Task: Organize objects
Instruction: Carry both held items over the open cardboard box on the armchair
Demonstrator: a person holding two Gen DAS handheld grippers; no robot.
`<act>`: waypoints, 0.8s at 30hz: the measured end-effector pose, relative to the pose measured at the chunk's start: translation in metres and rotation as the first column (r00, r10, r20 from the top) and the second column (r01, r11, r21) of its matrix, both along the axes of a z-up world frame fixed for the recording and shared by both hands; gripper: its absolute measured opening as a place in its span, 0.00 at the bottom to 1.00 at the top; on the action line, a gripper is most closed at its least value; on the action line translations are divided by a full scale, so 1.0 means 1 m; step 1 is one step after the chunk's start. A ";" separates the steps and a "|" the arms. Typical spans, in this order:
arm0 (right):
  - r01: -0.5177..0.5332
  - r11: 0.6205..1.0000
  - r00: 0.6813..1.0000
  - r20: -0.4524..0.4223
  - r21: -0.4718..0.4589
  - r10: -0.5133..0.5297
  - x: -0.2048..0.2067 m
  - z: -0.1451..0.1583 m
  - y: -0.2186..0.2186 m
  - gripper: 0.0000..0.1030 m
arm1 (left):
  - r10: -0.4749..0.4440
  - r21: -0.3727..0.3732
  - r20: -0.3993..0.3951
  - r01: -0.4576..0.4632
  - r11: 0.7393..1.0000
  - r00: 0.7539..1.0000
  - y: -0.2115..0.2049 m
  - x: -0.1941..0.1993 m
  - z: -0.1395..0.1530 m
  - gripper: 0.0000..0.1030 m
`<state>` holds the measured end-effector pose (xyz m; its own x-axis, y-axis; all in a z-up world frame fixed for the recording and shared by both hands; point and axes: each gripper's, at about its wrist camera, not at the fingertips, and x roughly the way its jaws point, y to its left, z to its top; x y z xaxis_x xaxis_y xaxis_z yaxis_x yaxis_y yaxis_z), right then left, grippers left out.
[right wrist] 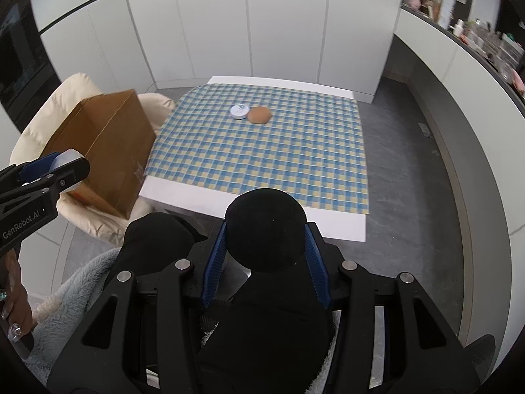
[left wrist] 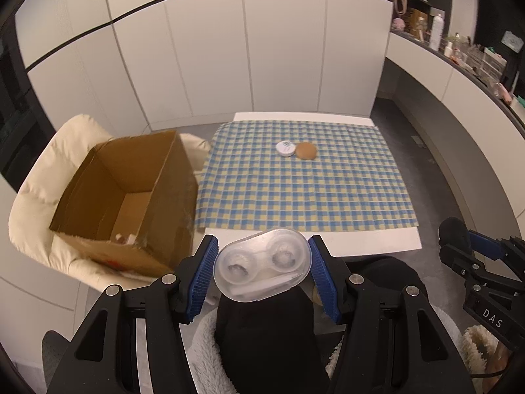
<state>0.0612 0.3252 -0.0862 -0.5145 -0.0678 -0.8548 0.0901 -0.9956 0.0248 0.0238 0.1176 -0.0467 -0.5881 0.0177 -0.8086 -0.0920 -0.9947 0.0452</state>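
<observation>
- Left tongs [left wrist: 262, 262] pinch a clear case [left wrist: 261, 264]; right tongs [right wrist: 266, 246] pinch a black ball [right wrist: 265, 229].
- Carrying step; next, probably lower both into the box [left wrist: 124, 193] (left of frame).

Two wrist cameras look steeply down from just before the checked table [left wrist: 295, 190], both sharing its top and the cardboard box [right wrist: 108, 151] at its left.

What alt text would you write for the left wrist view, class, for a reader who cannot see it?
The left gripper clamps a clear contact lens case between its blue pads, near an open cardboard box that sits on a cream chair. Beyond, a checked tablecloth holds a white round tin touching a tan round puff.
</observation>
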 end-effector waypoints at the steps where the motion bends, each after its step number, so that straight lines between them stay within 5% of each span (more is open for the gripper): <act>1: -0.011 1.000 1.000 0.002 -0.001 0.011 -0.001 -0.001 -0.004 0.48 | 0.011 0.001 0.003 -0.011 1.000 1.000 -0.005 0.000 -0.001 0.55; 14: -0.214 0.977 0.977 0.022 -0.007 0.214 -0.020 -0.014 -0.083 0.48 | 0.189 -0.001 0.003 -0.189 0.982 0.982 -0.078 0.011 -0.003 0.55; 24: -0.371 0.929 0.928 0.031 -0.009 0.371 -0.028 -0.023 -0.155 0.48 | 0.354 0.008 0.029 -0.354 0.935 0.935 -0.152 0.031 -0.010 0.55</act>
